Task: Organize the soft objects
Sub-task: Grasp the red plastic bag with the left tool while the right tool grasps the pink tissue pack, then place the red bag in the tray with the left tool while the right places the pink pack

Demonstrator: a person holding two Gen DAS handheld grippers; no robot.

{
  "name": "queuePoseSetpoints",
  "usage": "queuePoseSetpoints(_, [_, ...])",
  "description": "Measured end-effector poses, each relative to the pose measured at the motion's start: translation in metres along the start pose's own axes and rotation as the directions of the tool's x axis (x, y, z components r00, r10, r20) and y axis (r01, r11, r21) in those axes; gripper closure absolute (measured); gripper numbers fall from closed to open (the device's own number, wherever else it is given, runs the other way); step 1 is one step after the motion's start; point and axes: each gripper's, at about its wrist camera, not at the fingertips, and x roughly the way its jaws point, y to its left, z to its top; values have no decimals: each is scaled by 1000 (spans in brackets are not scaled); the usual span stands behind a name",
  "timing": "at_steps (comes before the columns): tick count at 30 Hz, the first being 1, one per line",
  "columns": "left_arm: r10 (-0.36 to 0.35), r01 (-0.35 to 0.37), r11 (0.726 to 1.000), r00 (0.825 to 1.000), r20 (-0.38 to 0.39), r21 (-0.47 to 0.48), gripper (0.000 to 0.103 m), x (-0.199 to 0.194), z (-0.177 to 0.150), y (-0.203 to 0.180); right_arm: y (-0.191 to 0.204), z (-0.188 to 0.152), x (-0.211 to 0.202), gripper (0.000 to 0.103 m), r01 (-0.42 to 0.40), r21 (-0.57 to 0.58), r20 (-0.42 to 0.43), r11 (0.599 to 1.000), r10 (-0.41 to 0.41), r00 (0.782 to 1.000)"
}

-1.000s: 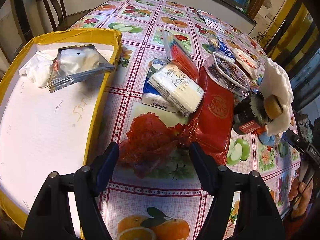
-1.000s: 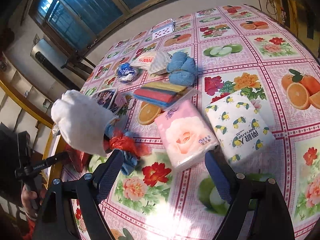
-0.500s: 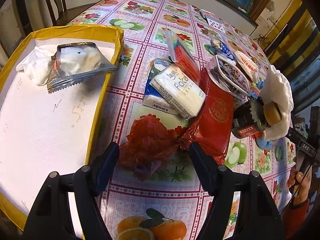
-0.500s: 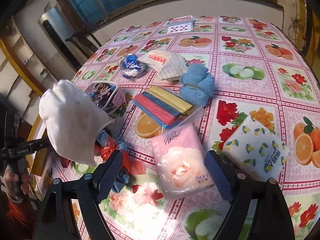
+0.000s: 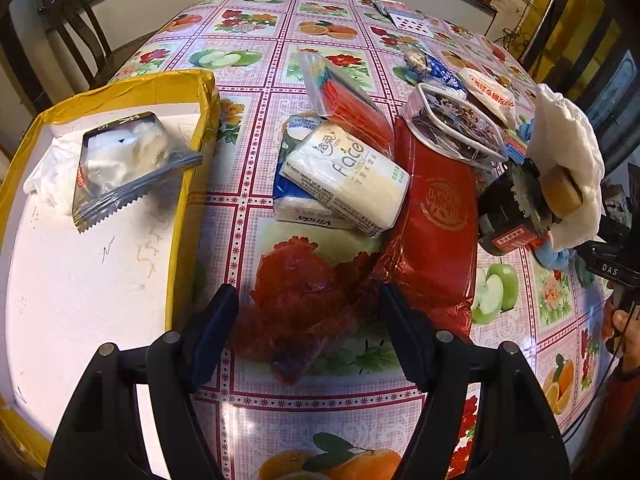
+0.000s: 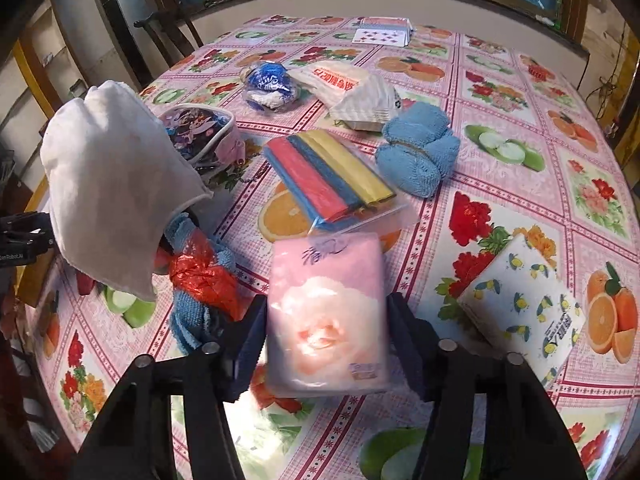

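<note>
My right gripper (image 6: 324,332) is shut on a pink tissue pack (image 6: 326,312), one finger against each long side. To the right of it lies a lemon-print tissue pack (image 6: 520,304). My left gripper (image 5: 308,320) stands open over a crumpled red plastic bag (image 5: 304,292), one finger on each side and neither touching it. A yellow-rimmed box (image 5: 192,184) at the left holds a sealed packet (image 5: 124,164) and a white cloth. Beyond the red bag are a "face" tissue pack (image 5: 348,176) on a Vinda pack (image 5: 304,216) and a red foil bag (image 5: 436,232).
On the flowered tablecloth lie a blue towel (image 6: 420,152), a sleeve of coloured bags (image 6: 328,172), a clear pouch (image 6: 200,132), a white plastic bag (image 6: 352,88) and playing cards (image 6: 384,34). A white cloth (image 6: 116,184) hangs over a dark object at the left. Chairs stand behind the table.
The right gripper has moved forward over the pink tissue pack and its fingers have closed onto the pack's sides. The left gripper stays open and has only swung slightly.
</note>
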Motion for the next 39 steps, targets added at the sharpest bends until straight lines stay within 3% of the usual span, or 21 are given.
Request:
queuePoseSetpoints(1, [-4,4,1000,1000,4,-2,39,0,0,0,-1,0,0,46,2,11,0,1000,-2,1000])
queuePoseSetpoints(2, [-9,9,1000,1000,4,-6,58,1,1,1,-2,0,0,47,1,25,3,1000,-1,1000])
queuePoseSetpoints(3, [-10,10,1000,1000,-1,-12,64,2,1,2,-2,-1,-1,47,-1,36,7,999,1,1000])
queuePoseSetpoints(7, [-5,5,1000,1000,16,7,66,0,-1,2,-3,-9,-7,48,-12,74,14,997,11,1000])
queuePoseSetpoints(16, [-91,94,995,991,95,-22,67,-36,-19,5,-9,-39,-34,48,-183,214,75,960,170,982])
queuePoseSetpoints(19, [-139,144,988,985,101,-47,67,-44,-22,13,-5,-46,-46,48,-204,222,96,953,187,978])
queuePoseSetpoints(24, [-144,155,985,980,134,-77,67,-61,-23,27,12,-46,-74,48,-254,198,142,947,228,963])
queuePoseSetpoints(28, [-116,134,987,978,173,-94,67,-76,-21,43,48,-32,-96,48,-304,131,172,944,281,944])
queuePoseSetpoints(32, [-43,71,988,978,205,-134,67,-86,-15,72,100,-10,-101,48,-386,53,163,921,373,913])
queuePoseSetpoints(39, [92,-44,969,978,189,-241,67,-72,0,136,225,61,-62,48,-491,-67,80,868,496,865])
